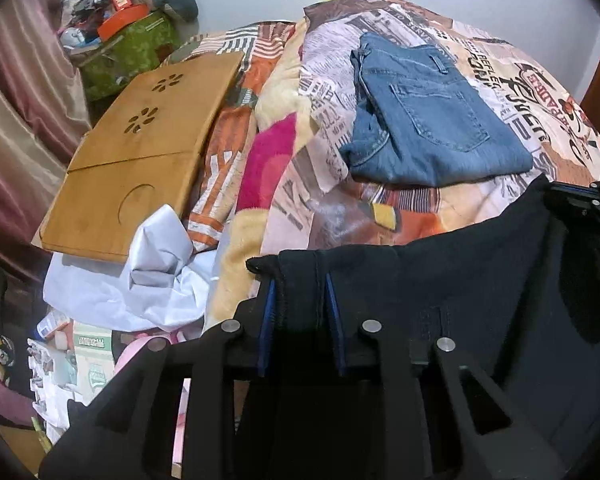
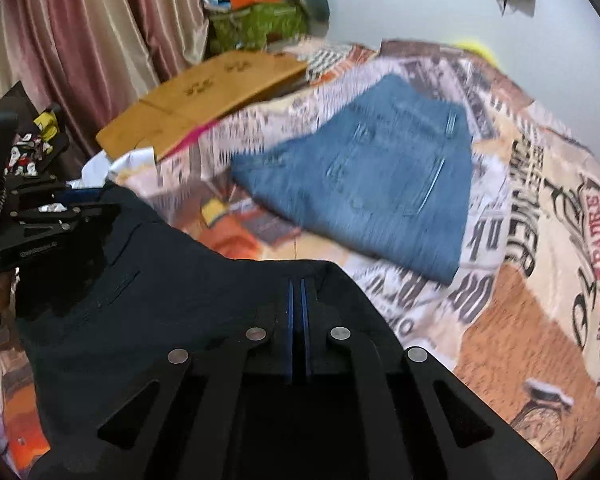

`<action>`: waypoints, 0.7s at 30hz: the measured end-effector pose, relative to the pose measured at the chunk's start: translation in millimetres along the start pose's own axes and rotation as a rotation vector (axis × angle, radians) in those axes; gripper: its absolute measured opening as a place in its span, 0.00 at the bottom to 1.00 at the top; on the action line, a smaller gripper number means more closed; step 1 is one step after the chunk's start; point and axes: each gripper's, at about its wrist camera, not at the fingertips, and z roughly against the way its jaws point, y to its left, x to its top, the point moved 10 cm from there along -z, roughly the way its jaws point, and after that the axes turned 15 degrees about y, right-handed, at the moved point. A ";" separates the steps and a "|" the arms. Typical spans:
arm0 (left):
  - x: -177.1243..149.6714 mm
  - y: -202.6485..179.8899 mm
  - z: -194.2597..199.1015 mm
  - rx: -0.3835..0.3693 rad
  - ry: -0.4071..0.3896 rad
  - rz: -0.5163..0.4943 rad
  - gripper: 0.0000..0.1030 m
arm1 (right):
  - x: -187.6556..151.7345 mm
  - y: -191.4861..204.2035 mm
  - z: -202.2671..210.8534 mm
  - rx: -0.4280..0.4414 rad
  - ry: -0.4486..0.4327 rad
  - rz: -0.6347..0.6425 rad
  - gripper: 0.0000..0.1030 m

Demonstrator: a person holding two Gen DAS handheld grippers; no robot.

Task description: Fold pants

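The black pants hang stretched between my two grippers above the bed's printed cover. My left gripper is shut on a thick fold at the pants' top edge, and dark cloth fills the gap between its blue pads. In the right wrist view the black pants run off to the left, where the left gripper holds the other corner. My right gripper is shut on the pants' edge, its pads almost touching. Folded blue jeans lie flat on the cover beyond.
A wooden lap tray lies on the bed's left side with crumpled white cloth in front of it. A green box piled with clutter stands by the pink curtain. Boxes and papers crowd the lower left.
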 end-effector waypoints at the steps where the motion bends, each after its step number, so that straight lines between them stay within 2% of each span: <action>1: 2.4 -0.6 0.9 0.019 -0.007 -0.007 0.23 | 1.9 -2.4 -0.6 -0.001 -0.003 -0.009 0.03; 4: 7.7 -1.5 -2.5 0.028 -0.010 -0.008 0.23 | 5.1 -10.8 -11.6 -0.004 0.010 -0.035 0.03; 9: 14.5 -3.2 -19.7 0.015 0.015 -0.001 0.24 | 1.8 -26.6 -34.2 0.046 0.079 -0.129 0.03; 13: 16.1 -4.4 -22.0 0.013 0.023 -0.008 0.27 | 3.1 -43.1 -24.5 0.035 0.057 -0.198 0.03; 15: 14.7 -4.6 -14.6 -0.004 0.030 -0.014 0.28 | 2.7 -58.8 -12.3 -0.002 0.036 -0.234 0.03; 17: 13.2 -3.9 2.6 -0.011 0.014 -0.025 0.28 | 0.3 -68.3 2.2 0.013 0.019 -0.260 0.03; 18: 12.9 -2.9 11.8 -0.016 -0.004 -0.027 0.31 | -1.8 -73.0 13.4 0.023 0.003 -0.270 0.05; 21: 10.4 5.3 46.4 -0.059 -0.071 0.001 0.53 | -9.9 -79.8 39.5 0.022 -0.030 -0.274 0.05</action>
